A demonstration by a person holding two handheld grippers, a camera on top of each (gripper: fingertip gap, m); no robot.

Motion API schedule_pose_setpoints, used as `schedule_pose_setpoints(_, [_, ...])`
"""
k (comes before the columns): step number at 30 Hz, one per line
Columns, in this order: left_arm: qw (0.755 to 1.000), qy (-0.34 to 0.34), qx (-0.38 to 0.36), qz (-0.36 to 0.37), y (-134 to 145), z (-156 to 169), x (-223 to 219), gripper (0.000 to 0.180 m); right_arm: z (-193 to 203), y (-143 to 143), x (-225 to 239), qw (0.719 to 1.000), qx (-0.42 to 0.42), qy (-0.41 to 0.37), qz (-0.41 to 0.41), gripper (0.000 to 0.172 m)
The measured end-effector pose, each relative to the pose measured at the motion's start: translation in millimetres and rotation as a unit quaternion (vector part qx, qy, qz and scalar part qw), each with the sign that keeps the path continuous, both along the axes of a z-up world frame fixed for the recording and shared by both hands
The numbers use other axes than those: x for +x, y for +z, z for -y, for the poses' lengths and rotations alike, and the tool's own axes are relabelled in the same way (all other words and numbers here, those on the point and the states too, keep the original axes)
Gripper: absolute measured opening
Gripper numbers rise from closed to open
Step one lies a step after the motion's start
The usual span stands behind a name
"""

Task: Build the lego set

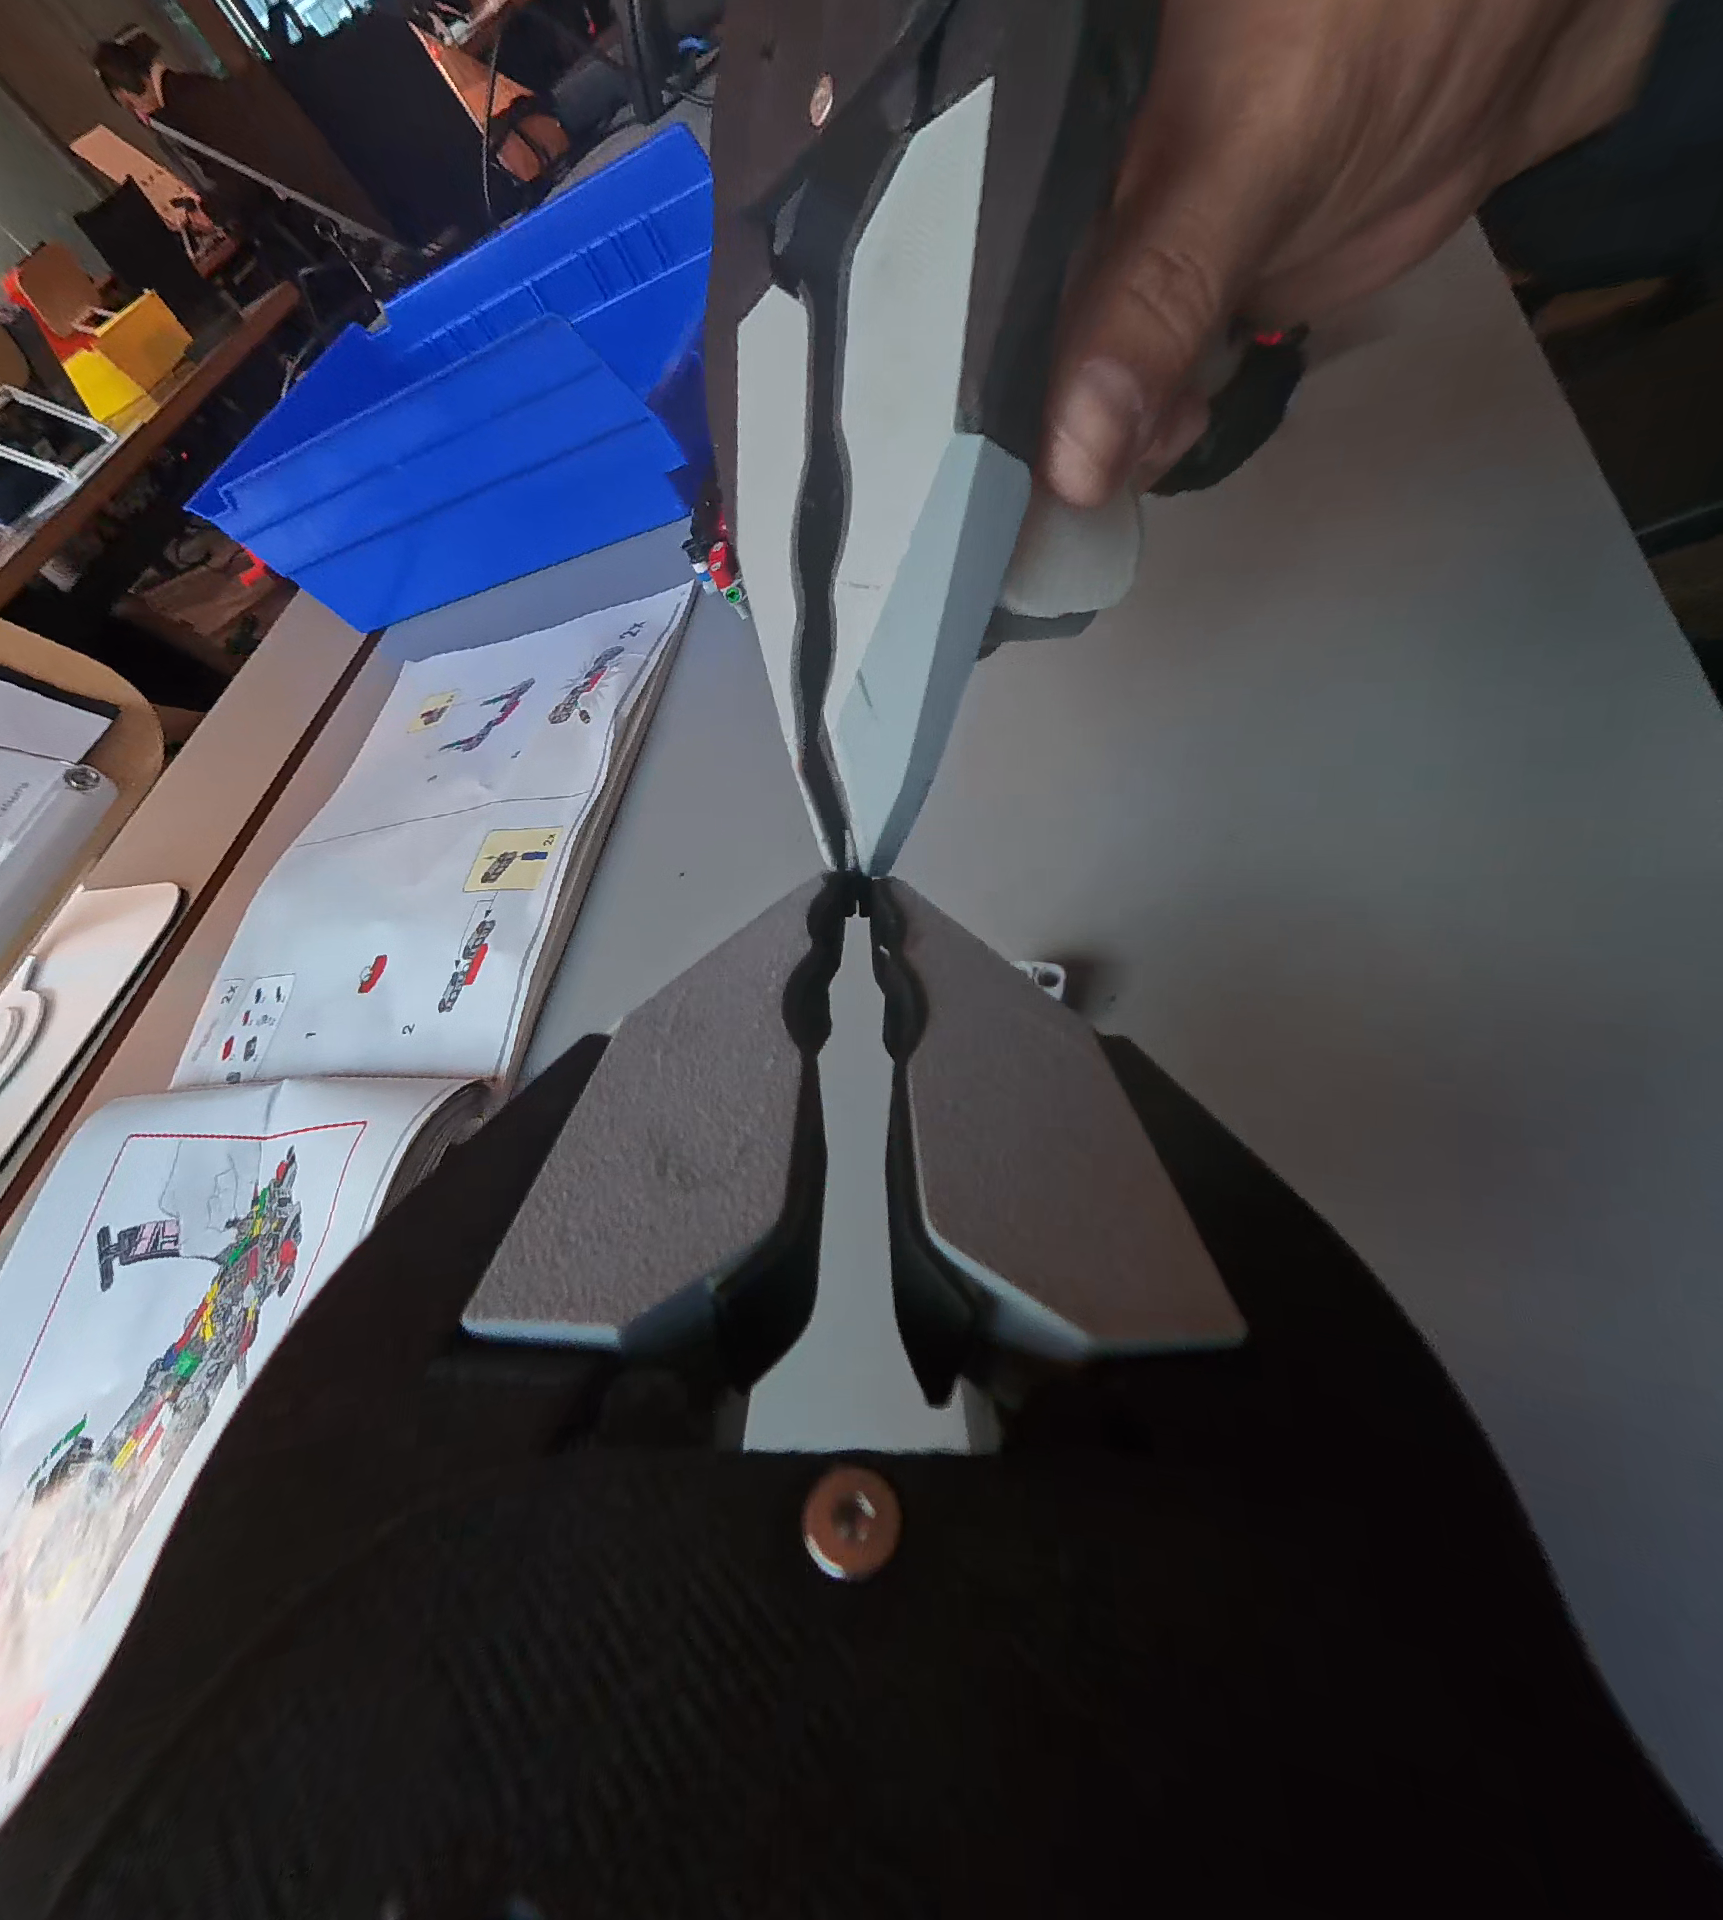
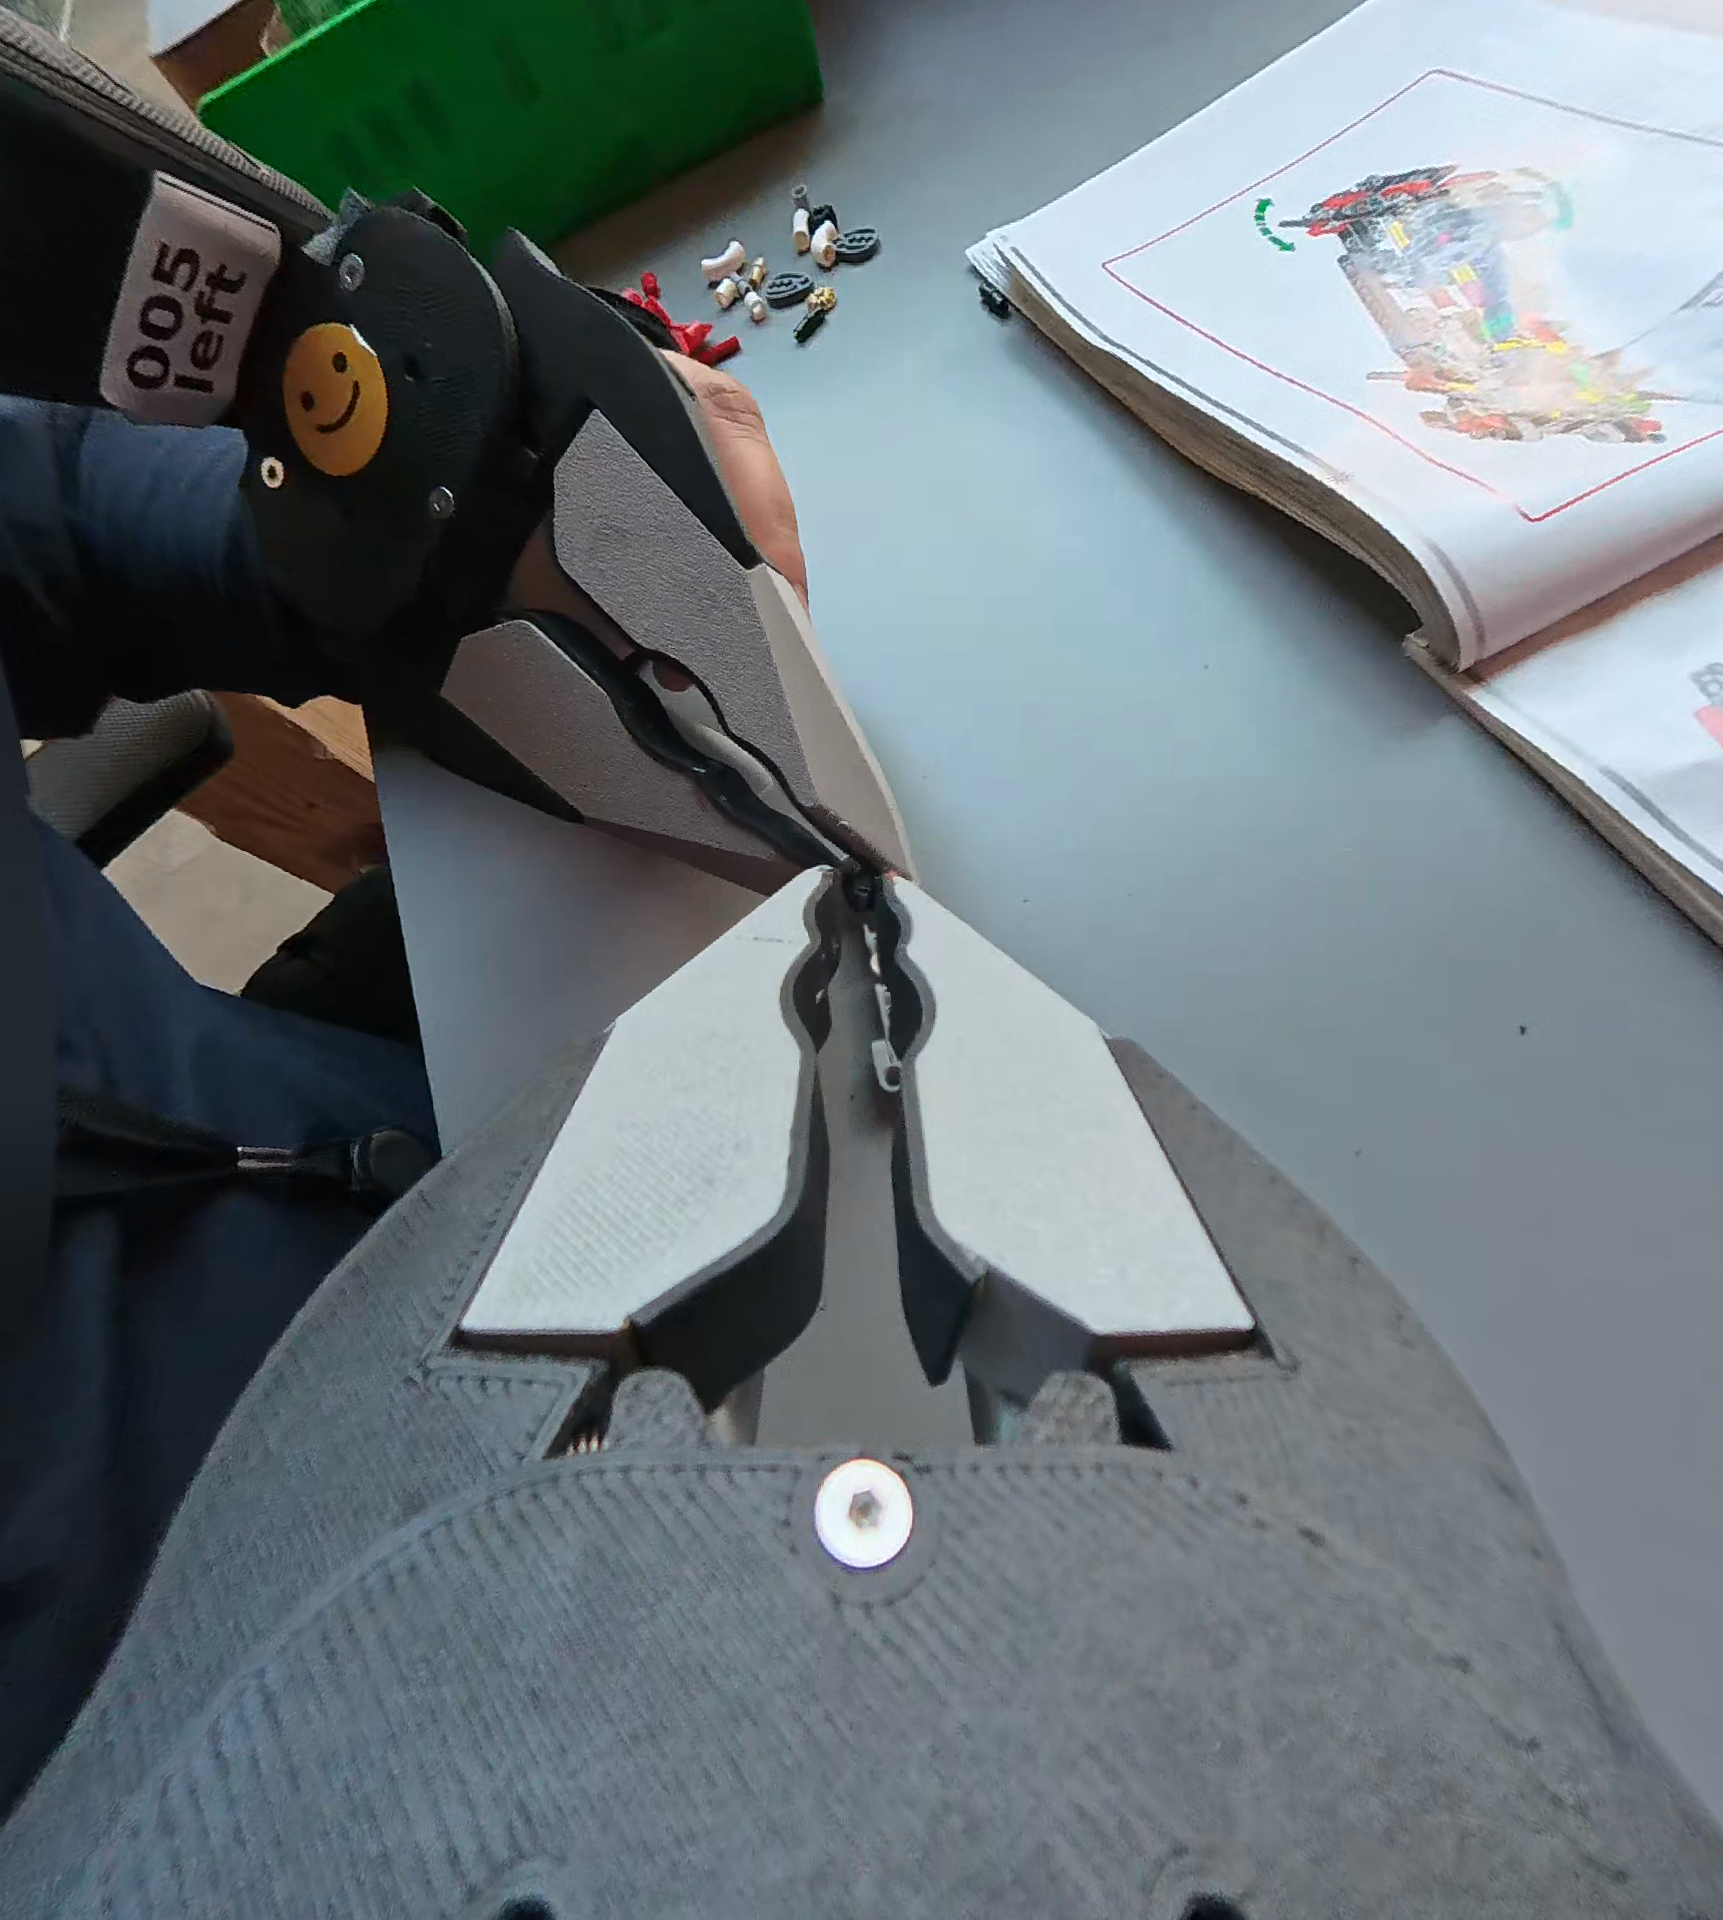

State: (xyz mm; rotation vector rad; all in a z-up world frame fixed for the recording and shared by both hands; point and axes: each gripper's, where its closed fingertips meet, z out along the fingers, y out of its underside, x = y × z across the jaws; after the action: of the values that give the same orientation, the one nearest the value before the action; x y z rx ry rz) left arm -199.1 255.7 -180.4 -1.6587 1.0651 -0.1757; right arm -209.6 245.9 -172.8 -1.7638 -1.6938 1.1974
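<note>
The grey counter [image 2: 1252,935] carries an open instruction booklet [image 2: 1459,343]; left of the booklet lie small loose building pieces [image 2: 784,260] (beyond them, a green bin [image 2: 524,94]).

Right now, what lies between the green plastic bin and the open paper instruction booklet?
Small white, black and red toy pieces on the table, in the right wrist view.

piece: a small black part [image 2: 859,896], very tiny, exact shape not clear
held by: left gripper [image 1: 854,902] and right gripper [image 2: 862,883], tip against tip
place: above grey table [image 2: 1252,935]
</note>
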Motion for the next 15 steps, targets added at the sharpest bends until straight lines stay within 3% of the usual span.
schedule_pose_setpoints(4, [1.000,0.003,-0.015,0.015,-1,-1,-1,0.002,-2,-2,-1,1.000,0.019,-0.005,0.007,0.001])
schedule_pose_setpoints(7, [0.996,-0.017,-0.071,0.042,-9,2,0,0.005,-2,-8,1,0.999,0.034,0.006,0.030,0.001])
schedule_pose_setpoints(11, [0.981,-0.054,-0.185,0.029,-35,15,-9,0.024,1,-34,15,0.983,0.122,0.072,0.121,0.001])
schedule_pose_setpoints(15, [0.974,-0.069,-0.217,-0.008,-53,20,-13,0.023,4,-46,14,0.958,0.187,0.132,0.174,0.002])
